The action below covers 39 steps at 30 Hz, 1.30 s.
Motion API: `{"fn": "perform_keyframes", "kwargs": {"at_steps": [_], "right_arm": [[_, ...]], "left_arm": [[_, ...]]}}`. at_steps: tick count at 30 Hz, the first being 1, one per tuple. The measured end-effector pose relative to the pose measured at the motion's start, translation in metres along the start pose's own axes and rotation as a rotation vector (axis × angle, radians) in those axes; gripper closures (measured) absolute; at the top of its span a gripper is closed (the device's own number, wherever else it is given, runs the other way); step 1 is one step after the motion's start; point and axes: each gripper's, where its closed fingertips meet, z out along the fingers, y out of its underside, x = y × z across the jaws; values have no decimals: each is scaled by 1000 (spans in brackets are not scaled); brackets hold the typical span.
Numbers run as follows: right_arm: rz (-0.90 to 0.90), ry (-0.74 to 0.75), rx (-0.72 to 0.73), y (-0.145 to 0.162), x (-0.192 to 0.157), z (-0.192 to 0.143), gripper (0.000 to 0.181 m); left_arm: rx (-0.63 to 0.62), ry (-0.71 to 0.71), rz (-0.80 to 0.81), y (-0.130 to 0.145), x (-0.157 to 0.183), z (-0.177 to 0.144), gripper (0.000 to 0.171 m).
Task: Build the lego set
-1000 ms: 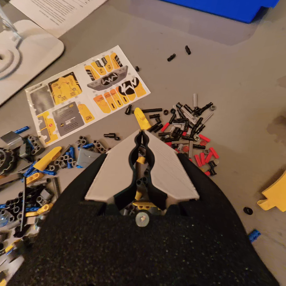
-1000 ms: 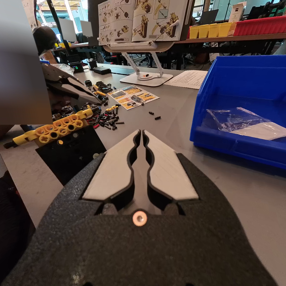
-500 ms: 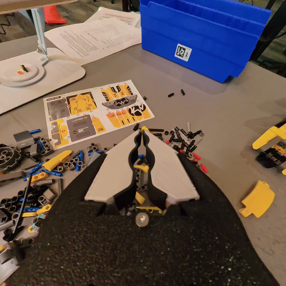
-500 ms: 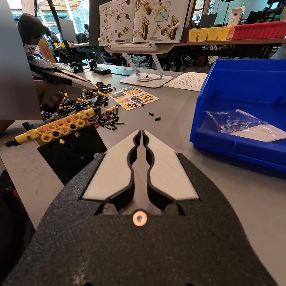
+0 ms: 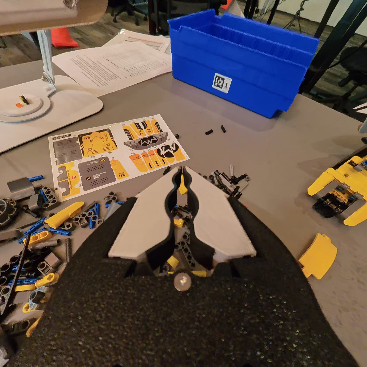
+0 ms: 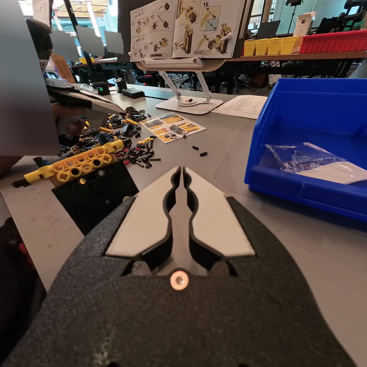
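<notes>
My left gripper (image 5: 182, 168) is shut and held above the grey table, with nothing visible between its tips. Under it lie loose building parts; a small yellow piece (image 5: 181, 187) on the table shows through the finger gap. A heap of black, grey and red pins (image 5: 228, 182) lies just right of the tips. My right gripper (image 6: 181, 168) is shut and empty, low over the table. A yellow and black partly built model (image 6: 79, 168) stands to its left. The left gripper (image 6: 111, 106) also shows there, above the parts pile.
A sticker sheet (image 5: 117, 155) lies ahead of the left gripper. A blue bin (image 5: 238, 69) holding a plastic bag (image 6: 309, 158) stands at the right. A book stand (image 6: 188, 103) holds an open instruction booklet, beside printed papers (image 5: 119, 63). A yellow curved panel (image 5: 317, 256) and mixed parts (image 5: 39, 228) lie around. Across from one pair of fingers to the other is roughly 25 cm. The yellow curved panel (image 5: 317, 256) is about equally far from each gripper, around 20 cm.
My left gripper has risen and tilted up from the parts pile, staying shut; the bin and model came into view. The right gripper has hardly moved.
</notes>
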Motion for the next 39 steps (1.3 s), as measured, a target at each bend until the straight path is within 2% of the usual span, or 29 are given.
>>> {"fn": "perform_keyframes", "kwargs": {"at_steps": [3,6,10,12,14,17,19,24,26,29,33,39], "right_arm": [[23,-42,48,-6,-4,-4,180],[57,-44,132,-17,-2,-13,160],[-64,10,212,-26,-10,-23,157],[-109,10,231,-28,-14,-24,143],[-133,-42,189,-24,-23,-22,129],[-213,-91,13,-5,-32,-22,129],[-248,-107,-29,-6,-37,-29,129],[-174,-253,-56,-10,-63,-55,129],[-137,-326,-73,-8,-78,-61,121],[-129,-364,-181,6,-94,-59,111],[-195,-281,-214,26,-99,-47,110],[-292,-31,-316,51,-73,-30,111]], "left_arm": [[62,12,11,-11,4,-4,171],[119,-19,-8,-22,3,-7,171],[131,-47,6,-23,1,-6,171],[157,-45,12,-24,2,-7,171],[172,-11,-13,-27,5,-8,171],[176,58,-31,-35,13,-11,171],[194,40,-23,-41,10,-15,171],[268,32,-34,-45,19,-35,171],[290,35,-43,-45,28,-43,171],[242,54,-27,-36,41,-51,171],[239,8,13,-32,46,-67,171],[233,-19,25,-20,49,-86,171]]}}
